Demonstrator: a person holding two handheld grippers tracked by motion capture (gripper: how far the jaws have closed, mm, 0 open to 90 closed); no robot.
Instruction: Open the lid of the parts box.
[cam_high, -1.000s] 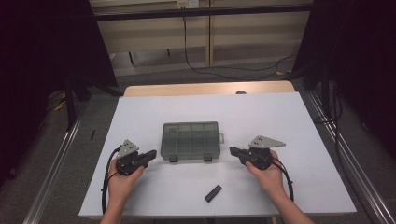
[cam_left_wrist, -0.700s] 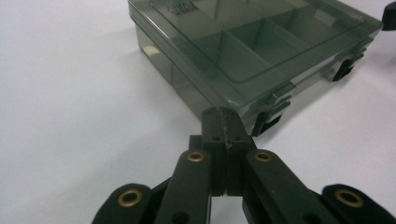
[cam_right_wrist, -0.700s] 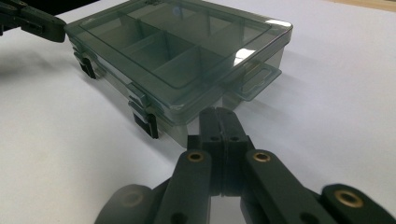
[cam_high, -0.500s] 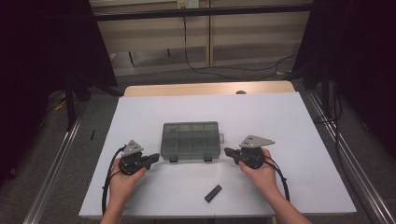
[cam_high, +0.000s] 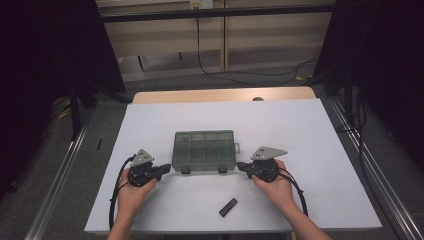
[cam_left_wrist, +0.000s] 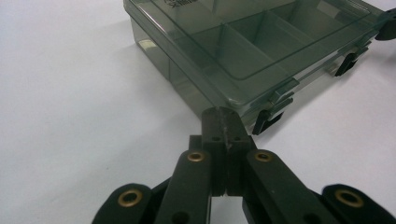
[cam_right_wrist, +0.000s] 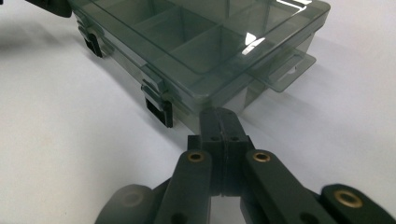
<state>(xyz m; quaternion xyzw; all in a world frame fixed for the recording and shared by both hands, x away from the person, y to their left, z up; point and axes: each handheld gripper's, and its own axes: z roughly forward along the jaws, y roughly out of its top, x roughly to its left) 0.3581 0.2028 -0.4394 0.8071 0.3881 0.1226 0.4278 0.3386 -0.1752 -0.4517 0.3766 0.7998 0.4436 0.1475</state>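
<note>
So from the high view, there's a smoky see-through organizer box (cam_high: 204, 150) sitting about dead center on the white surface (cam_high: 300, 125), lid down. The left gripper (cam_high: 164, 170) is at the box's 8 o'clock corner, tip right up against it, and the right gripper (cam_high: 242, 166) is at the 4 o'clock corner, same deal. Each one's held in a hand, left hand (cam_high: 131, 192) and right hand (cam_high: 276, 184), coming in from 6 o'clock. A small black stick-like thing (cam_high: 228, 206) lies on the surface toward 5 o'clock from the box, well apart from it; can't tell what it is.

Left gripper view: the left gripper (cam_left_wrist: 221, 122) has its jaws pressed flat together, nothing between them, tip just beside the box's (cam_left_wrist: 243, 42) near corner. A black latch (cam_left_wrist: 266, 120) sits at about 1 o'clock from the tip.

Right gripper view: the right gripper (cam_right_wrist: 220, 120) has jaws fully together too, holding nothing, tip at the box (cam_right_wrist: 196, 42) corner. A black latch (cam_right_wrist: 159, 108) is at 10 o'clock from it, and a clear hang tab (cam_right_wrist: 285, 70) sticks out at 2 o'clock.
</note>
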